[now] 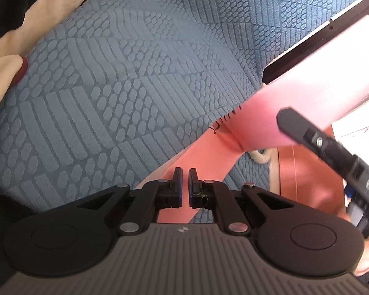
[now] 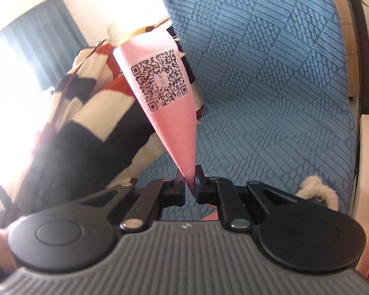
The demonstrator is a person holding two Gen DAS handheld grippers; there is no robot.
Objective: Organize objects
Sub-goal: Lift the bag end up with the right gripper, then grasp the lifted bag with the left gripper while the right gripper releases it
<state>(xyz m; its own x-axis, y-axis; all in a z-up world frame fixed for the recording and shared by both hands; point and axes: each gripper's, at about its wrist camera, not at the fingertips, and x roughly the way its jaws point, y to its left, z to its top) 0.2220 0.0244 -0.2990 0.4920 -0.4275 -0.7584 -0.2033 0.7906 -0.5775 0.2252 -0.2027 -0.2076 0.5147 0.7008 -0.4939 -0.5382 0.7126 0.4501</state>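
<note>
- Left gripper (image 1: 185, 172): we see its jaws nearly together over a flat pink strip; whether they pinch it we cannot tell.
- Pink paper bag with QR label (image 2: 160, 83): we see it rising toward twelve o'clock, pinched by the right gripper (image 2: 190, 172).
- Blue quilted bedspread (image 1: 135, 73): beneath everything.
- Progress: we judge the bag in hand, unplaced.

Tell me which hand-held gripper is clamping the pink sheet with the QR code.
The right hand-held gripper: the pink sheet rises from between its fingers.
</note>
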